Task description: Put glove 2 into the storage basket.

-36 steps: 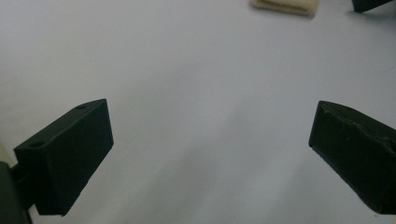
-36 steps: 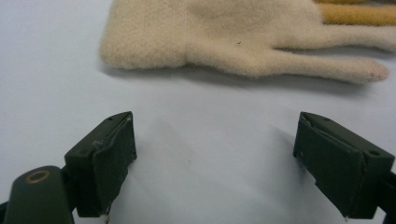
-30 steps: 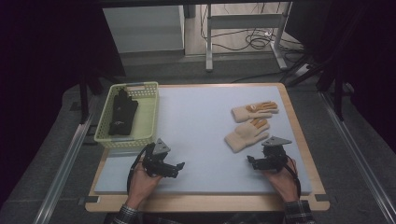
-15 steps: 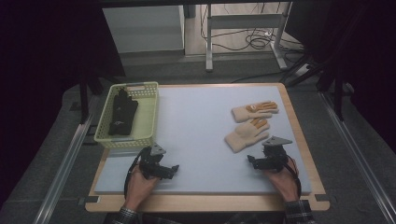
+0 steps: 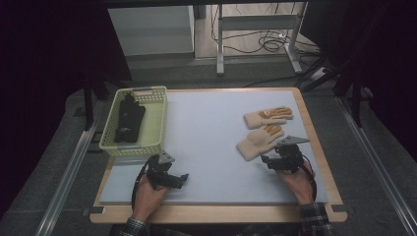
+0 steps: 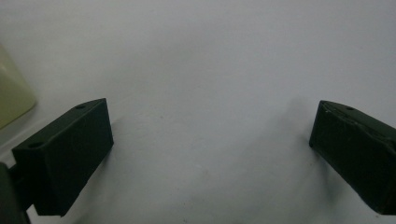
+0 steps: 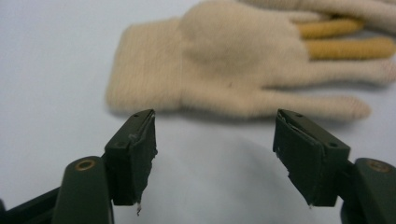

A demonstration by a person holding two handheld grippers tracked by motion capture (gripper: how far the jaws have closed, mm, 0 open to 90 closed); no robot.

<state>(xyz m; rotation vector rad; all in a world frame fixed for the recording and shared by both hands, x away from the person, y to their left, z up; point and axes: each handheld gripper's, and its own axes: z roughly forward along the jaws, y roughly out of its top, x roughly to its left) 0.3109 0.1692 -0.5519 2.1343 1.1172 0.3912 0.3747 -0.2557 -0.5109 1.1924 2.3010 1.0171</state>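
Two cream gloves on counter (image 5: 206, 132), right side. Near glove (image 5: 259, 141) lies flat just ahead of right gripper (image 7: 215, 140); jaws have just been closing, nothing between them. Left gripper (image 6: 210, 140) jaws wide apart over bare counter, beside basket (image 5: 156, 118).

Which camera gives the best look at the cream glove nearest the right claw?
The right gripper view: the near glove lies close up, showing cuff, knit and orange fingers. The high view shows it small, lying beside a second glove. The left gripper view faces bare mat.
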